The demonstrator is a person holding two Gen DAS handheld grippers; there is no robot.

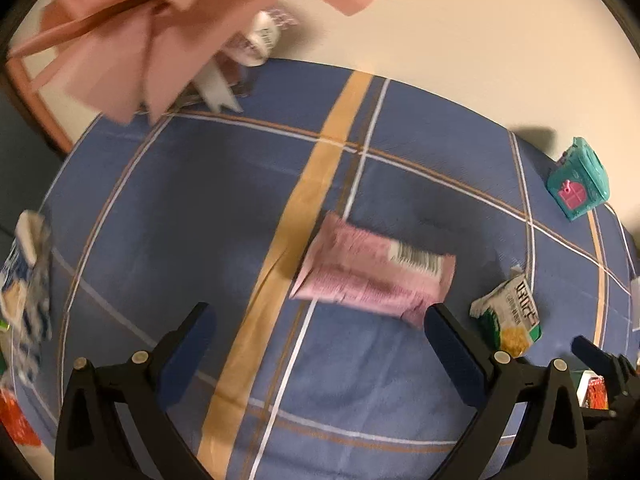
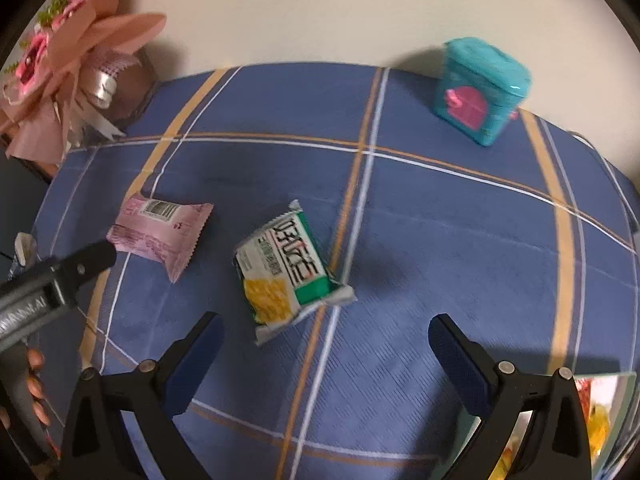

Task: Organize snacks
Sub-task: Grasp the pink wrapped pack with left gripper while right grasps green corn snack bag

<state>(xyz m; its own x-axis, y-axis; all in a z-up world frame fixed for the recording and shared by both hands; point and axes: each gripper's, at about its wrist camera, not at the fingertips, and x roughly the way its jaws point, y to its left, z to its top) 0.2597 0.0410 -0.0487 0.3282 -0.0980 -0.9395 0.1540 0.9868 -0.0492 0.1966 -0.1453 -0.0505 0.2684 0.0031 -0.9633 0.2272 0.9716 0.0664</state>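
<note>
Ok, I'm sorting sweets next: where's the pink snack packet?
The pink snack packet lies flat on the blue plaid cloth, left of the green-and-white packet and just ahead of the left gripper.

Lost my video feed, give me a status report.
Both tongs, left and right, open, empty. Pink snack packet ahead of left, green cracker packet ahead of right. Nothing between.

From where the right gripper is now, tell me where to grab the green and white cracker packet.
Grip the green and white cracker packet across its narrow width at mid-body, coming straight down. It lies flat on the blue cloth, so only its sides offer purchase; the crimped ends look too flimsy. The right gripper hangs open just short of it.
</note>
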